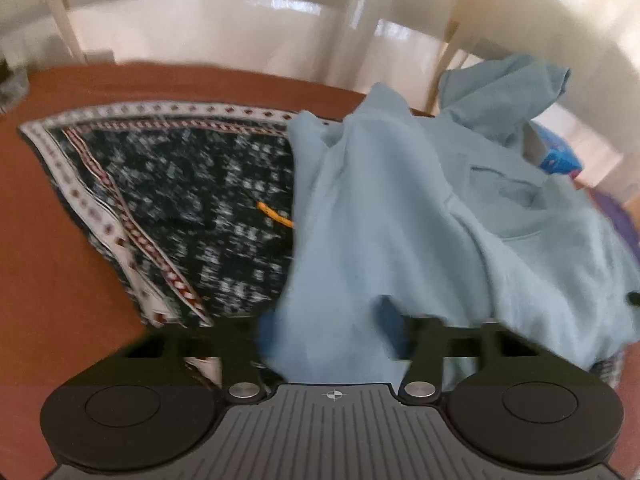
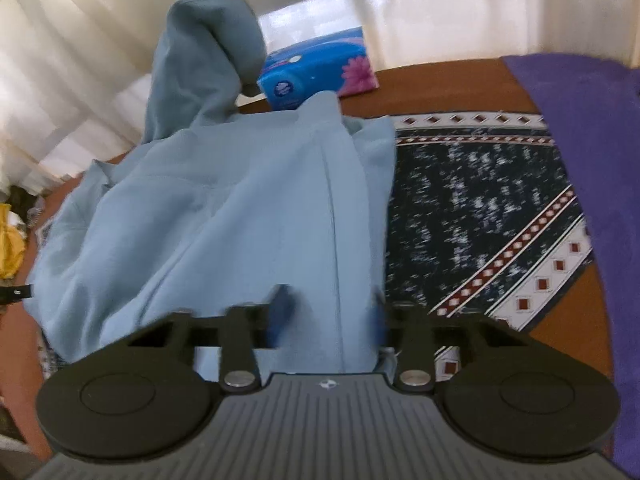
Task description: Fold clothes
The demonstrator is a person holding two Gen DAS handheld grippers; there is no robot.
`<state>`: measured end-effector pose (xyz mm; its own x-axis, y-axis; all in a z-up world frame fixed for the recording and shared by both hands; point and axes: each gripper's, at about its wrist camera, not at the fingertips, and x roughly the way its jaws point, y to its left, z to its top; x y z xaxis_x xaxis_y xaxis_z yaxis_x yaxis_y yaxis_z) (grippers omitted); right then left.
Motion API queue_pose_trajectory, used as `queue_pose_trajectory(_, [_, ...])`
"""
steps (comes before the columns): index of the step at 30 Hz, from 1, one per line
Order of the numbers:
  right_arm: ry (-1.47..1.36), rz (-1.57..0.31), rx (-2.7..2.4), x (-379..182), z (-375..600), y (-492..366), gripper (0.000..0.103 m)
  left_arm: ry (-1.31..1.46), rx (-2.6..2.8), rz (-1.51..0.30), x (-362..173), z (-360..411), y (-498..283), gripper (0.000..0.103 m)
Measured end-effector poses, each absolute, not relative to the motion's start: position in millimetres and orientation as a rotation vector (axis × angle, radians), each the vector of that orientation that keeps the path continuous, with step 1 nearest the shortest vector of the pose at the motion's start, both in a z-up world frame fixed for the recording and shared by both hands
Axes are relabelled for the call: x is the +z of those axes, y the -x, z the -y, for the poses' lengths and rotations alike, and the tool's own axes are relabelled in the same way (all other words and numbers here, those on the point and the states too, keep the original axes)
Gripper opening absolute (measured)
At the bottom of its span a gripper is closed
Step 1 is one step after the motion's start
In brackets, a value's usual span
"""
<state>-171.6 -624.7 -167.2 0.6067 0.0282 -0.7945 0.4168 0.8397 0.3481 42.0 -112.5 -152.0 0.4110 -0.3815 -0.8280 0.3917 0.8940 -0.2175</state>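
Note:
A light blue sweatshirt (image 1: 400, 208) lies rumpled on a dark patterned cloth (image 1: 192, 184) over a brown table (image 1: 60, 220). My left gripper (image 1: 328, 328) is shut on a bunch of its fabric, which fills the gap between the blue pads. In the right wrist view the same sweatshirt (image 2: 240, 208) spreads to the left, and my right gripper (image 2: 330, 312) is shut on a fold of it. One part of the garment (image 2: 208, 40) stands up at the far end, near the tissue box. Both views are blurred.
A blue tissue box (image 2: 320, 68) stands at the table's far edge, behind the sweatshirt. A purple cloth (image 2: 592, 140) covers the right side of the table. White curtains hang behind. Yellow items (image 2: 10, 240) lie off the table to the left.

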Motion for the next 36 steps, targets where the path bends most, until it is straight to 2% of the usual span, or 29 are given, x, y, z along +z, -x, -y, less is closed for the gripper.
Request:
queue_pose_trajectory(2, [-0.544,-0.886,-0.229,-160,621,173,0.012,-0.031,-0.46,-1.022,-146,111,-38,0.006])
queue_pose_trajectory(8, [-0.605,-0.785,-0.224,-123,617,200,0.01,-0.063,-0.425,-1.009,-140,97,-23,0.003])
queue_pose_trajectory(10, [-0.614,-0.793,-0.242,-125,618,213,0.009,-0.066,-0.41,-1.028,-151,93,-21,0.003])
queue_pose_trajectory(13, [-0.653,-0.862,-0.302,-156,624,224,0.008,-0.047,-0.378,-1.059,-175,89,-24,0.004])
queue_pose_trajectory(16, [-0.688,-0.896,-0.334,-189,625,225,0.009,-0.007,-0.34,-1.07,-186,86,-32,0.017])
queue_pose_trajectory(18, [-0.692,-0.89,-0.338,-189,625,222,0.009,-0.005,-0.327,-1.087,-184,84,-37,0.051])
queue_pose_trajectory(20, [-0.685,-0.898,-0.33,-185,627,220,0.016,-0.031,-0.361,-1.069,-174,95,-41,0.058])
queue_pose_trajectory(22, [-0.64,-0.895,-0.353,-168,628,222,0.033,-0.06,-0.408,-1.039,-162,110,-47,0.06])
queue_pose_trajectory(23, [-0.613,-0.881,-0.371,-158,629,223,0.05,-0.074,-0.432,-1.024,-156,118,-50,0.057])
queue_pose_trajectory(24, [-0.579,-0.851,-0.385,-146,629,224,0.053,-0.088,-0.455,-1.009,-150,126,-52,0.058])
queue_pose_trajectory(32, [-0.335,-0.741,-0.173,-82,606,140,0.053,-0.2,-0.638,-0.882,-101,187,-75,0.063])
queue_pose_trajectory(36, [-0.177,-0.804,-0.101,-86,585,89,0.053,-0.238,-0.709,-0.861,-93,220,-87,0.065])
